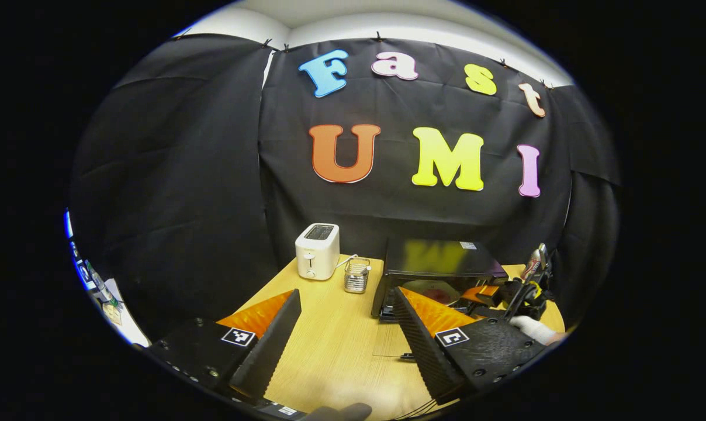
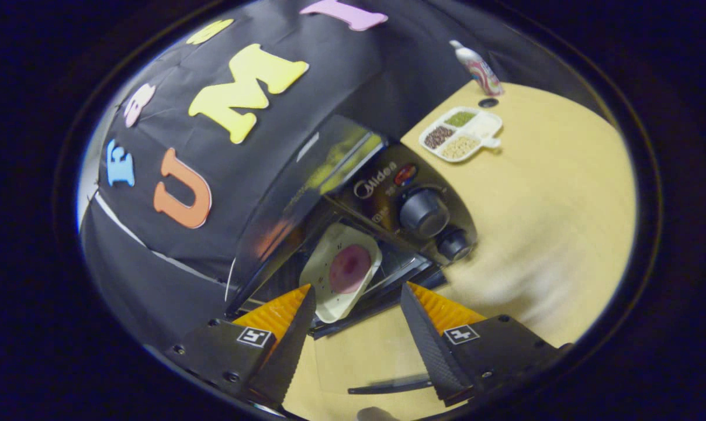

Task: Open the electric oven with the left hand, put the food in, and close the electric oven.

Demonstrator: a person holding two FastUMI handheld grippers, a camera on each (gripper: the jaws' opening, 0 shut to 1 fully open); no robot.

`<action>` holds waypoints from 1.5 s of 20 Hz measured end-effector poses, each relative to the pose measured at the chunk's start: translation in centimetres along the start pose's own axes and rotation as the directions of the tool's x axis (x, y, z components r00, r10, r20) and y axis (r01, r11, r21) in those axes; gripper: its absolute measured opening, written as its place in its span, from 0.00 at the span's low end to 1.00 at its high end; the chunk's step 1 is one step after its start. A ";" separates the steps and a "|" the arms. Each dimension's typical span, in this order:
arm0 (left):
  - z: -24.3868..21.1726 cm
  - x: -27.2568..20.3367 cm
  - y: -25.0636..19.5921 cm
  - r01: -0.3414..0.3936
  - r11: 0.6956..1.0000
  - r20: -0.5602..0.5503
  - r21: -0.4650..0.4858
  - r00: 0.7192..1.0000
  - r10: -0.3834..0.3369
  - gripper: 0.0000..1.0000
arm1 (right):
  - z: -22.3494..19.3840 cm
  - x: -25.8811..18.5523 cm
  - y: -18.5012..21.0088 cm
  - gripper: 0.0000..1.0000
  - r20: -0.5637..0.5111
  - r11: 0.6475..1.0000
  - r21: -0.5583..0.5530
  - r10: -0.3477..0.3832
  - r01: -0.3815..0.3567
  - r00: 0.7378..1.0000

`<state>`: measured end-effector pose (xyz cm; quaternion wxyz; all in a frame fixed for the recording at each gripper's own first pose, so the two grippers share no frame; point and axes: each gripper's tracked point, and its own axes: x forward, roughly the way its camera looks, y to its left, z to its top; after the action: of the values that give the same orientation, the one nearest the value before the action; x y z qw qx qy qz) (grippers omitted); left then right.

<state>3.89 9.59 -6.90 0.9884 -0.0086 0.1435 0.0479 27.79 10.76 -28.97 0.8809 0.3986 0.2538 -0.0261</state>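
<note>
Oven [image 2: 353,193] open on the table [image 2: 552,193], food tray [image 2: 341,272] inside.
Right gripper [image 2: 356,318] fingers spread empty before the tray; left gripper [image 1: 347,327] fingers likewise apart, holding nothing.

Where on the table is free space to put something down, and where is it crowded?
Free: the bare wood between the toaster with the wire basket and the oven; also the wide table right of the oven's knobs, below the divided dish. Crowded: the oven mouth, where the plate sits.
</note>
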 end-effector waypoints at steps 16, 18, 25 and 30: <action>-5.7 0.4 -5.1 0.186 0.980 -0.005 0.076 0.982 -0.186 0.96 | 4.3 -26.3 -1.2 0.96 0.365 0.740 -0.607 -0.061 0.288 0.929; -7.2 0.6 -6.5 0.215 0.973 -0.011 0.081 0.977 -0.214 0.96 | 4.1 -29.2 -0.7 0.96 0.392 0.683 -0.661 -0.038 0.310 0.919; -15.7 1.1 -11.2 0.258 0.962 -0.144 0.094 0.959 -0.243 0.96 | 4.8 -35.4 -1.8 1.00 0.411 0.595 -0.731 -0.006 0.333 0.912; -21.4 2.2 -13.9 0.239 0.965 -0.249 0.103 0.946 -0.208 0.96 | 6.1 -36.6 -2.7 1.00 0.399 0.593 -0.739 0.002 0.320 0.917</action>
<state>1.28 -4.71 -27.99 0.9617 0.0349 0.2610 -0.0757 -2.08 -1.17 -10.35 0.9896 -0.0689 0.1090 -0.0635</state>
